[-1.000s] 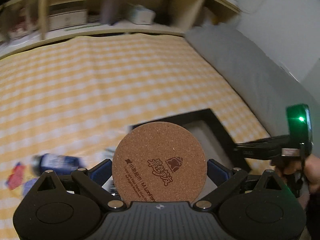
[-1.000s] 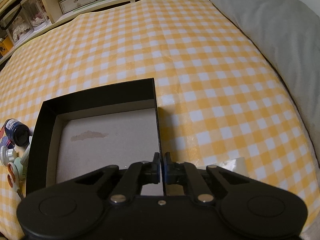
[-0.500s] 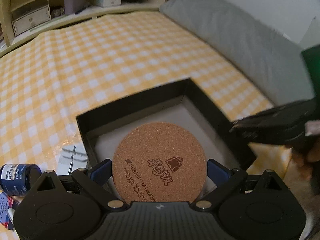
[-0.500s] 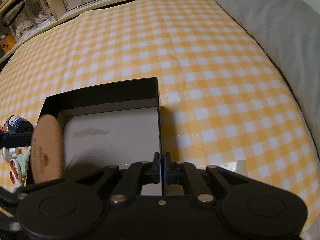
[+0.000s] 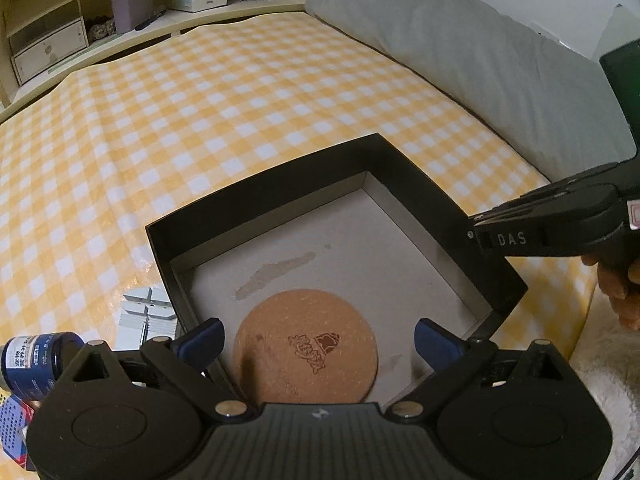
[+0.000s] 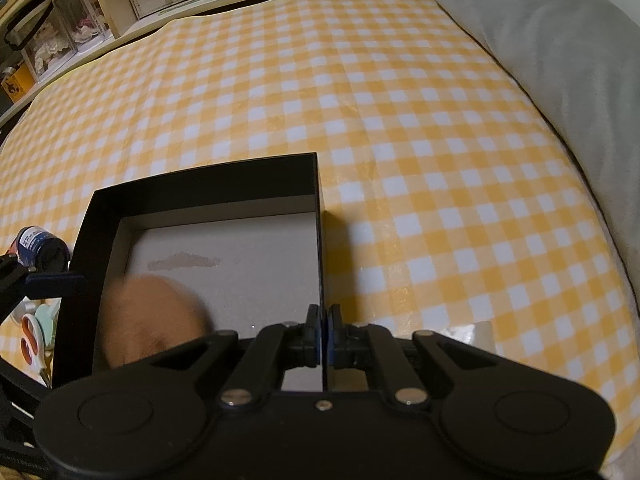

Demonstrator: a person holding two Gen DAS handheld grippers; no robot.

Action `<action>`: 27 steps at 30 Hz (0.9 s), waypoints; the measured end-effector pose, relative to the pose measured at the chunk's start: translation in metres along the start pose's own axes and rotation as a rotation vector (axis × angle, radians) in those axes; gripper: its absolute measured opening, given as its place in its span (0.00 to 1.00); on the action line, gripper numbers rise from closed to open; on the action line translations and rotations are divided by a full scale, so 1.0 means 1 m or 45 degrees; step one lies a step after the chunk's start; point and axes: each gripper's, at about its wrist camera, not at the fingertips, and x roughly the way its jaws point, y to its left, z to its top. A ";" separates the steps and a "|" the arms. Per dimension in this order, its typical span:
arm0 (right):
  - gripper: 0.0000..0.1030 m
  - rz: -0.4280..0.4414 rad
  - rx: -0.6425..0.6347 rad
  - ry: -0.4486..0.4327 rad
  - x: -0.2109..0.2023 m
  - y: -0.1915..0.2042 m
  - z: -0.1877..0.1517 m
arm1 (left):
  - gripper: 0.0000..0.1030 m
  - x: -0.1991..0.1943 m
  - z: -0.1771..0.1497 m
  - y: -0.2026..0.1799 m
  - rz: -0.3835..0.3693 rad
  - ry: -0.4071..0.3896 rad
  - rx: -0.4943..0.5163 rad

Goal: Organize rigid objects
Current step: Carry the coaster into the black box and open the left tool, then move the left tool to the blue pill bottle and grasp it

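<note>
The left gripper (image 5: pixel 316 342) hovers low over the near corner of the black box (image 5: pixel 264 196), fingers spread wide and empty; just beyond them the cork coaster (image 5: pixel 306 346) lies inside on the box floor. It looks light, stiff and grippy, best pinched across its rim; the right gripper (image 6: pixel 323 334), level, is clamped onto the box's right wall.

Home bedroom, pillow (image 5: pixel 460 48), cluttered shelves (image 5: pixel 48 40)

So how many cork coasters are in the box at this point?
1. The cork coaster lies in the black box at its near-left corner, between the left gripper's open jaws. None hidden, apparently.
</note>
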 end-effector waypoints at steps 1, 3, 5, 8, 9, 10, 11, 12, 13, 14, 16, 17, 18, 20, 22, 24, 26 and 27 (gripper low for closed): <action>0.04 -0.001 -0.001 0.000 0.000 0.000 0.000 | 0.98 -0.001 0.000 0.000 -0.006 -0.001 -0.003; 0.04 0.000 0.001 -0.001 0.000 0.000 0.000 | 0.98 -0.001 -0.001 0.002 -0.014 -0.001 -0.012; 0.04 -0.001 0.001 0.000 0.000 0.000 0.000 | 0.98 -0.002 -0.001 0.002 -0.017 -0.001 -0.014; 0.04 -0.001 0.000 0.000 0.000 0.000 0.000 | 0.98 -0.002 0.000 0.002 -0.013 -0.002 -0.015; 0.04 -0.001 0.001 0.000 0.000 0.000 0.000 | 0.98 -0.002 0.000 0.002 -0.011 -0.005 -0.017; 0.04 -0.001 0.002 0.000 0.000 0.000 0.000 | 0.98 -0.004 0.000 0.001 -0.008 -0.011 -0.018; 0.04 0.000 0.002 0.000 0.000 0.000 0.000 | 0.98 -0.006 0.001 0.002 -0.008 -0.025 -0.019; 0.04 -0.001 0.001 -0.001 0.000 0.000 0.001 | 0.98 -0.009 0.002 0.002 -0.013 -0.041 -0.021; 0.04 -0.001 0.001 -0.001 0.000 0.000 0.001 | 0.98 -0.013 0.003 0.003 -0.018 -0.058 -0.025; 0.04 0.000 0.002 -0.001 0.000 0.000 0.001 | 0.99 -0.017 0.005 0.004 -0.022 -0.078 -0.032; 0.04 -0.001 0.001 0.000 0.000 0.000 0.001 | 1.00 -0.026 0.009 0.007 -0.023 -0.133 -0.047; 0.04 -0.001 0.001 -0.001 0.000 0.000 0.001 | 1.00 -0.031 0.011 0.009 -0.018 -0.163 -0.054; 0.04 -0.001 0.001 0.000 0.000 0.000 0.001 | 1.00 -0.037 0.013 0.011 -0.010 -0.194 -0.062; 0.04 -0.002 0.000 0.000 0.000 -0.001 0.001 | 1.00 -0.049 0.017 0.018 0.014 -0.259 -0.083; 0.04 -0.002 0.000 0.000 0.000 -0.001 0.001 | 1.00 -0.060 0.021 0.028 0.047 -0.313 -0.121; 0.04 -0.002 0.000 0.000 0.000 -0.001 0.001 | 1.00 -0.068 0.024 0.039 0.084 -0.351 -0.167; 0.04 -0.002 0.000 0.000 0.000 -0.001 0.001 | 1.00 -0.075 0.025 0.052 0.126 -0.391 -0.216; 0.04 -0.002 0.000 0.002 0.001 -0.001 0.002 | 1.00 -0.078 0.026 0.059 0.146 -0.405 -0.239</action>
